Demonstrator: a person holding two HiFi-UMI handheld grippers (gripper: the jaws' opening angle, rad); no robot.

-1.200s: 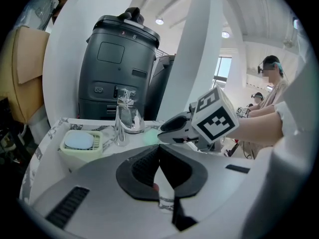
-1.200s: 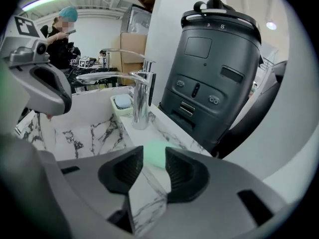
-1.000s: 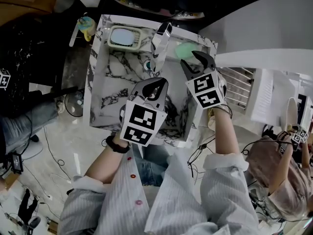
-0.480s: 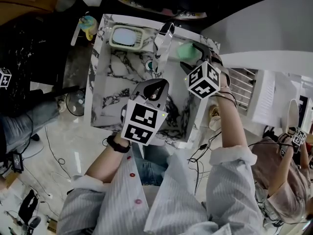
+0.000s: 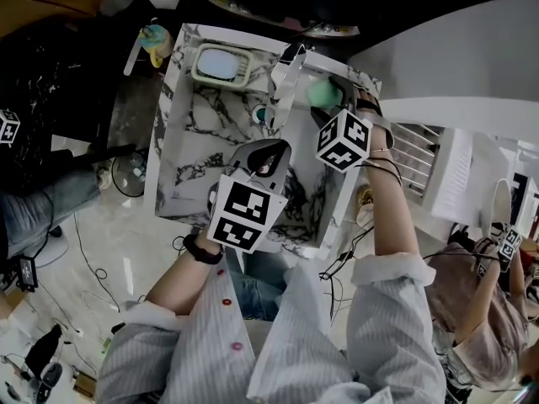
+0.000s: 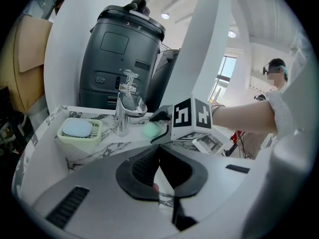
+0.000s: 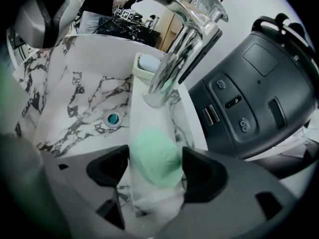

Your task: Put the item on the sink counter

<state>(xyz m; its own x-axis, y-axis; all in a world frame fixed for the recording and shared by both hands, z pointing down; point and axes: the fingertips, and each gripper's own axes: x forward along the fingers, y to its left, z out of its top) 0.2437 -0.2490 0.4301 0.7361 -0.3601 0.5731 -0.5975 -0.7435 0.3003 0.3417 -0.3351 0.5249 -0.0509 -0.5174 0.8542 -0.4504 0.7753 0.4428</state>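
A pale green rounded item (image 5: 322,93) (image 7: 154,156) lies on the marble sink counter's back rim (image 5: 253,45), just right of the chrome faucet (image 5: 282,74) (image 7: 174,59). My right gripper (image 5: 333,99) (image 7: 154,169) points down over it. Its jaws have just been opening and now stand wide on either side of the item, not pressing it. The left gripper view shows this too, with the green item (image 6: 151,130) beside the marker cube. My left gripper (image 5: 268,154) (image 6: 159,151) hovers over the basin's near side, tips together and holding nothing I can see.
A green soap dish (image 5: 217,64) (image 6: 79,131) with a pale bar sits left of the faucet. The basin's drain (image 7: 113,118) is below it. A dark appliance (image 6: 119,59) (image 7: 259,83) stands behind the counter. A white rack (image 5: 413,150) and another person (image 5: 480,310) are at the right.
My right gripper has moved farther back and lower toward the counter beside the faucet, rolled about its axis, and spread its jaws. The left gripper has stayed put.
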